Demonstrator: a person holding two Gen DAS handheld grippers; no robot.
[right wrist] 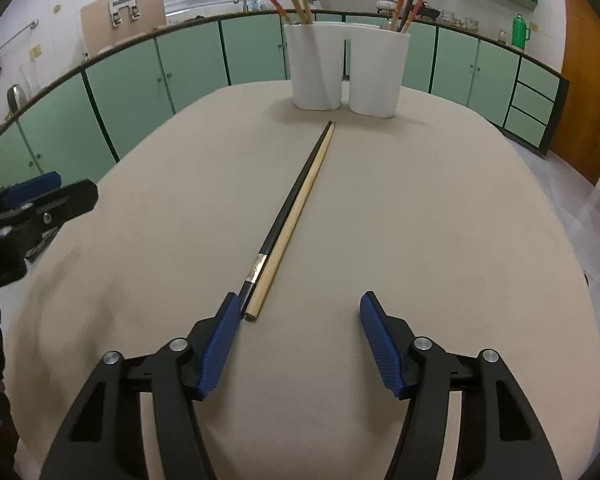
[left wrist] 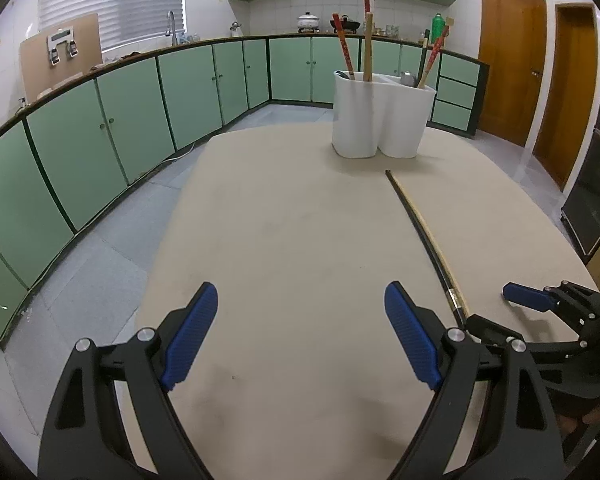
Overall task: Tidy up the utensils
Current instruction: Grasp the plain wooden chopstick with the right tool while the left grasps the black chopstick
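Across the beige surface [right wrist: 440,240], which fills most of both views, a white two-compartment holder [right wrist: 346,68] stands at the far middle, upright, with red and tan chopsticks leaning out of both compartments. Green cabinets [left wrist: 80,152] run along the far and left walls behind it.

Two chopsticks lie on the surface side by side and touching along their length: a black chopstick [right wrist: 288,208] with a silver band and, on its right, a tan chopstick [right wrist: 300,216]. Their long axis runs from near to far, slanting slightly rightward, thin tips toward the holder but apart from it, thick ends nearest the right tool.

Right tool [right wrist: 298,336] tilts downward just above the surface, jaws apart, nothing between the pads. The thick ends of the pair sit just beside the tip of its left pad [right wrist: 220,344]; whether they touch it cannot be told.

Left tool [left wrist: 300,336] also tilts down over bare surface to the left of the chopsticks, jaws spread wide and holding nothing.
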